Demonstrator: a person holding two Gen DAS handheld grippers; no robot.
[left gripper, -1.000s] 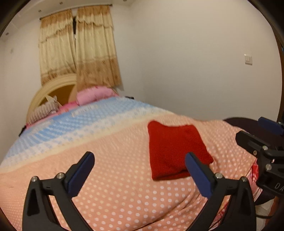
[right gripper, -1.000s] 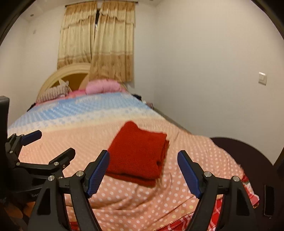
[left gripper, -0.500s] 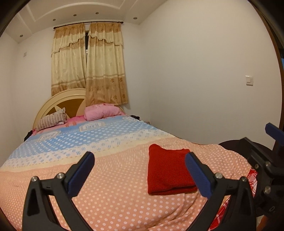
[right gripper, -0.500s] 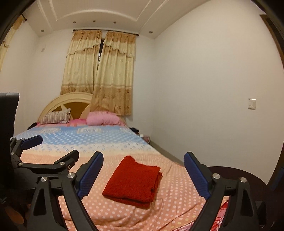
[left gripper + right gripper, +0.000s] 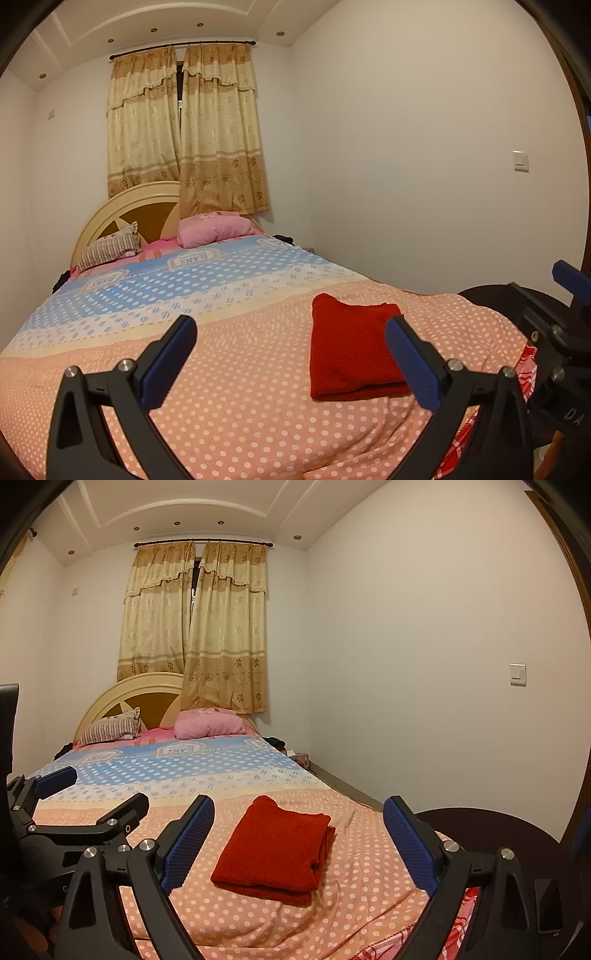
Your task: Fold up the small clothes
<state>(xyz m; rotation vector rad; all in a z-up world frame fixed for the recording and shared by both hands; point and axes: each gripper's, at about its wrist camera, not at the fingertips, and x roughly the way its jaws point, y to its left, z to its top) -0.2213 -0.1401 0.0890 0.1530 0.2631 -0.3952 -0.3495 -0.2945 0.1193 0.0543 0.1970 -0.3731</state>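
We see the folded red knit garment (image 5: 273,853) lying on the polka-dot peach bedspread (image 5: 369,856). Left gripper (image 5: 290,360) and right gripper (image 5: 298,840): jaws wide apart, nothing between them.

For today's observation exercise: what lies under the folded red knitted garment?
The folded red knitted garment rests on the peach polka-dot bedspread. The patch of bedspread directly beneath it is covered, so anything there stays unseen.

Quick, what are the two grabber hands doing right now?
Left gripper: open, holding nothing.
Right gripper: open, holding nothing; the folded red cloth lies on the bed beyond it.
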